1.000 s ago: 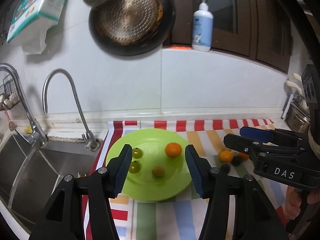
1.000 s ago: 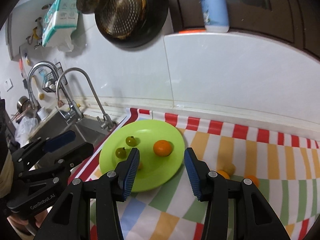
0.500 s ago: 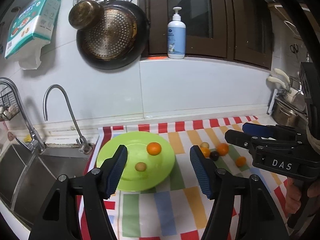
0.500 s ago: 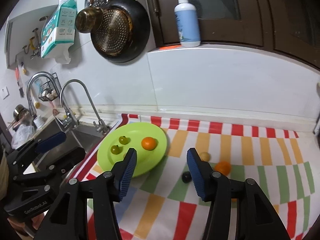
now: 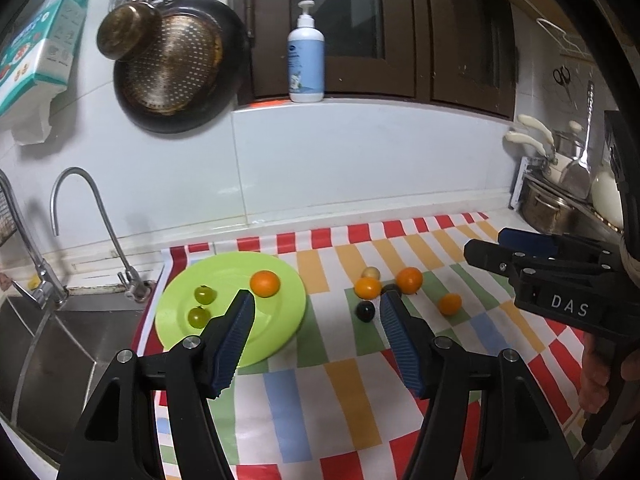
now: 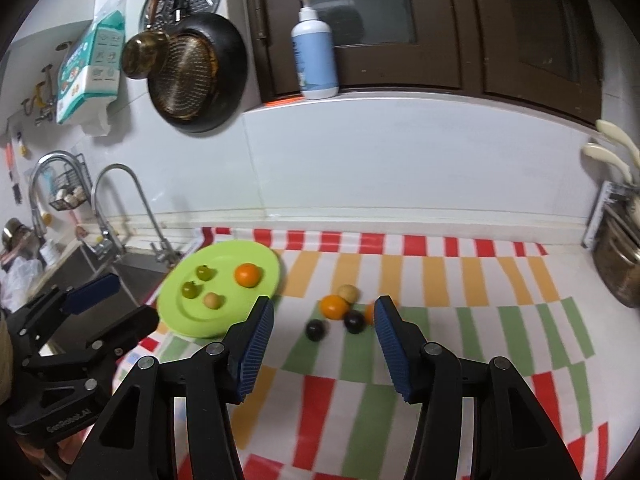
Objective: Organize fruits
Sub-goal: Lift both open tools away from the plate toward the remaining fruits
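Note:
A green plate (image 5: 176,304) (image 6: 176,300) lies on the striped cloth near the sink. It holds two green tomatoes (image 5: 204,294) (image 6: 204,272), an orange (image 5: 264,283) (image 6: 247,274) and a small tan fruit (image 6: 212,301). To its right on the cloth lie oranges (image 5: 409,279) (image 6: 334,306), dark fruits (image 5: 365,311) (image 6: 315,329) and a tan fruit (image 6: 347,293). My left gripper (image 5: 316,338) is open and empty above the cloth between plate and cluster. My right gripper (image 6: 324,342) is open and empty, just short of the cluster.
A steel sink (image 5: 60,344) with faucets (image 5: 96,216) lies left of the plate. Pans (image 5: 172,68) hang on the wall, and a soap bottle (image 5: 306,54) stands on the ledge. A pot and utensils (image 5: 560,196) stand at the far right.
Both grippers have pulled back and up from the plate, so the loose fruits on the cloth have come into view. Both stay open.

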Available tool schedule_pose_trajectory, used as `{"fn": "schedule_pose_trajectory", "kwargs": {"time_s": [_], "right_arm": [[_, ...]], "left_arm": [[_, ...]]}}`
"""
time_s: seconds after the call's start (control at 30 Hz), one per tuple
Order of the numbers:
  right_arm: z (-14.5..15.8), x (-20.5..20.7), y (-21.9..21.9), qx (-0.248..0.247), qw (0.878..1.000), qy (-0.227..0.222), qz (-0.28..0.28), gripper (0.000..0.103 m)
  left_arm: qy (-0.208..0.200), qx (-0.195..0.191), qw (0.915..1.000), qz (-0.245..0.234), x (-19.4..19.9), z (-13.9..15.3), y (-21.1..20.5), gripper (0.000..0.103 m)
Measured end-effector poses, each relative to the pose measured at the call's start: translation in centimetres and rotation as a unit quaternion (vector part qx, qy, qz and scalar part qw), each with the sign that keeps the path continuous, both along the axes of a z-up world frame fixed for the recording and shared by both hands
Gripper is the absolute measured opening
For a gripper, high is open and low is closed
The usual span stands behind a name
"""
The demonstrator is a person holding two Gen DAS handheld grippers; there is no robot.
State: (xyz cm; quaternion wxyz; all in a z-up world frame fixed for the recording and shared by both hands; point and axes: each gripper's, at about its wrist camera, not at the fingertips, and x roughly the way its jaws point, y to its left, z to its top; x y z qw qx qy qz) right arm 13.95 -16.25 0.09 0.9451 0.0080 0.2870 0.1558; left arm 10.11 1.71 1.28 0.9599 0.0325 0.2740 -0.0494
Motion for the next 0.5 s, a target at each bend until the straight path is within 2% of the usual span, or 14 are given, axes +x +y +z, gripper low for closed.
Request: {"fn": "schedule_pose_trajectory", "kwargs": {"time_s": [0.5], "right_arm": [[-3.0,1.8,-3.1,-0.007,0.998,0.042,-0.052,0.053]], "left_arm": [[0.049,-0.001,0.998,-0.041,3.5,-3.5,-2.3,0.064]]}}
